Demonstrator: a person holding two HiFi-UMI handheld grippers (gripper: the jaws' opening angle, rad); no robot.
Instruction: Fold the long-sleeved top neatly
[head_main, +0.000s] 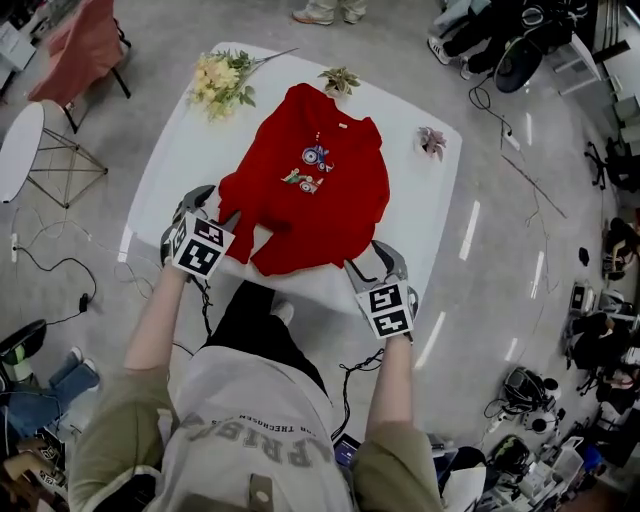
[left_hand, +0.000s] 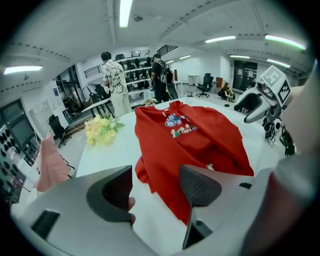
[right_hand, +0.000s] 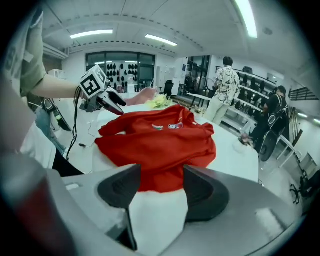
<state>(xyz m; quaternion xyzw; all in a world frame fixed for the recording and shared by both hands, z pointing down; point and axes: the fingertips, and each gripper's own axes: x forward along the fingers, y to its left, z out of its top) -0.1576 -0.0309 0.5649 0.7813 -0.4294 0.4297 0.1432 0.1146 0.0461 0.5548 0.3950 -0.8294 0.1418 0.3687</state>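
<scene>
The red long-sleeved top (head_main: 305, 190) with a small printed chest motif lies rumpled on the white table (head_main: 180, 150), and the left gripper (head_main: 215, 208) and right gripper (head_main: 370, 265), jaws apart and empty beside its near edge, should each pinch one corner squarely, lifting evenly.

Only large upside-down letters across the person's shirt (head_main: 262, 448) show, too distorted to read reliably.

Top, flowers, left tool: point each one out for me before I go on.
Top (head_main: 330, 215), head view, on the plain red chest below the print.
Flowers (head_main: 215, 80), head view, on the yellow blossoms.
Left tool (left_hand: 156, 170), left gripper view, midway between its open tips.
</scene>
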